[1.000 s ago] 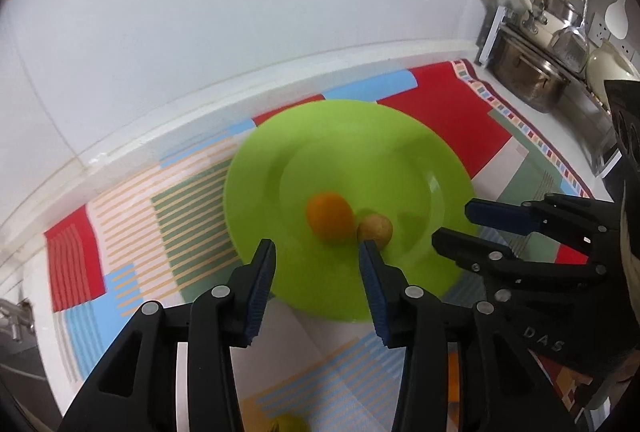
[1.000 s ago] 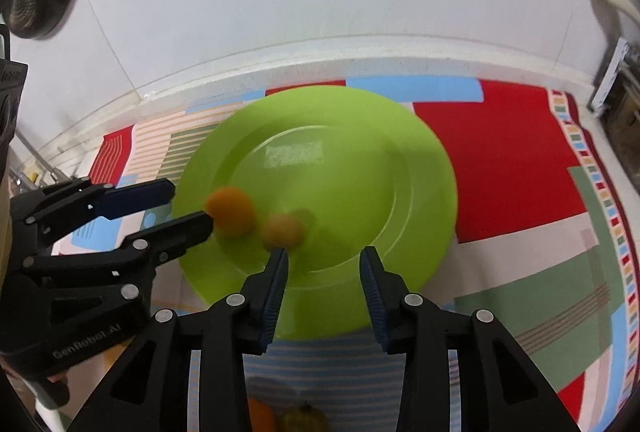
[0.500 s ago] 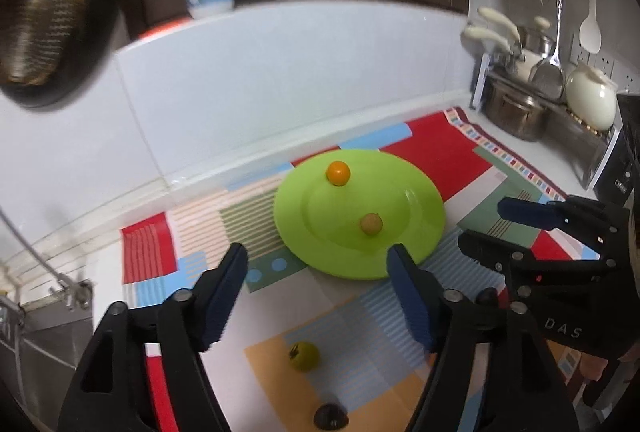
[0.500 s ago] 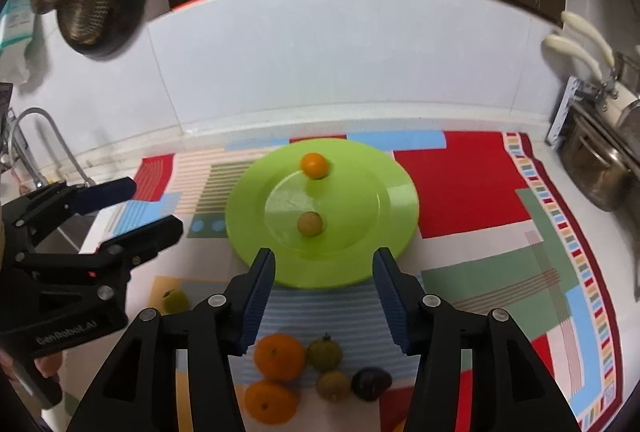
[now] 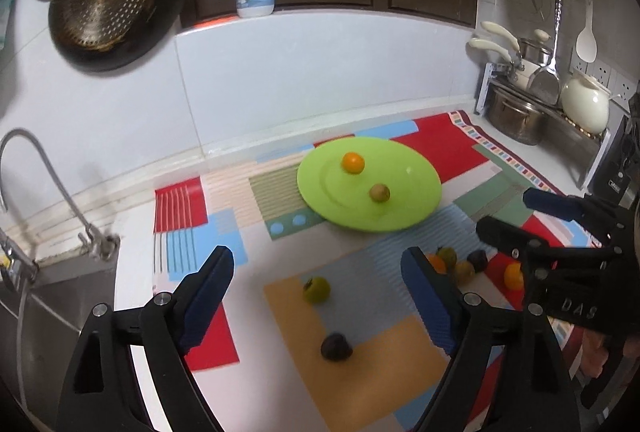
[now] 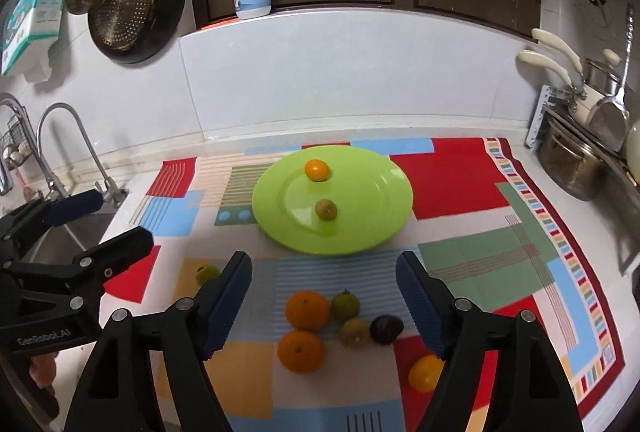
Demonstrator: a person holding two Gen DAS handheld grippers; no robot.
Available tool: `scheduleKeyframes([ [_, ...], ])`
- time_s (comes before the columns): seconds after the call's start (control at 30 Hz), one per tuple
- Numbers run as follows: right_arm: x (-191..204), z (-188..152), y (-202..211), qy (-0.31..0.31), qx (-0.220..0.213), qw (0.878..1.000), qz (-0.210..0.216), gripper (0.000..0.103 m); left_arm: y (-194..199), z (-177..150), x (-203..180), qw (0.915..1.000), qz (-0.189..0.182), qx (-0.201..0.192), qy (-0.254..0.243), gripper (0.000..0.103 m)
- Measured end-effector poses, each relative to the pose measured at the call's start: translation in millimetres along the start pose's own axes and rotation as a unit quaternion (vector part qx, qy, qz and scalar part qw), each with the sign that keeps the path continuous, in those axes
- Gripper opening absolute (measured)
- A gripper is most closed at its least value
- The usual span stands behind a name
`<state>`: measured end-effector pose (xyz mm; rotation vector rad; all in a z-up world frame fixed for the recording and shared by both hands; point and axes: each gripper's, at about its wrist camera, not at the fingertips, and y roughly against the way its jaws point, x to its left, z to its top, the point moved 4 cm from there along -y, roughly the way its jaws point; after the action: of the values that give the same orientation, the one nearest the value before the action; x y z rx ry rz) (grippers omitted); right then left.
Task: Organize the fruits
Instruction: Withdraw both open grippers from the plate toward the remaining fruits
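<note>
Kitchen worktop: both left gripper (image 5: 318, 296) and right gripper (image 6: 324, 296) wide open, empty; oranges (image 6: 307, 311) near front edge look round, roll-prone, so pinch across the middle.

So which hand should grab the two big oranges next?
Probably the right gripper: its open fingers frame both oranges. The left gripper faces a green fruit.
</note>
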<state>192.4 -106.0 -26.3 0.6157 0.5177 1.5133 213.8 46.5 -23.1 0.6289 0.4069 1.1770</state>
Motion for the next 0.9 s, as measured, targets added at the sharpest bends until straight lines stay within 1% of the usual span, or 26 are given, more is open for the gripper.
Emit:
scheduleKeyframes([
  [0.3,6,-26,9,0.0,0.007,1.0,-0.005,0.075,6,-34,0,0.9998,0.003,0.022,0.0,0.087],
  [0.47,9,-40,6,0.004,0.023,1.0,0.001,0.075,1,-49,0,0.9992,0.004,0.039,-0.003,0.087],
  [0.63,10,-53,-3,0.007,0.042,0.999,0.002,0.075,-9,-60,0,0.9985,0.007,0.054,-0.004,0.087],
  [0.9,10,-71,-25,0.007,0.072,0.997,0.009,0.075,-36,-75,2,0.9964,0.004,0.085,-0.002,0.086],
])
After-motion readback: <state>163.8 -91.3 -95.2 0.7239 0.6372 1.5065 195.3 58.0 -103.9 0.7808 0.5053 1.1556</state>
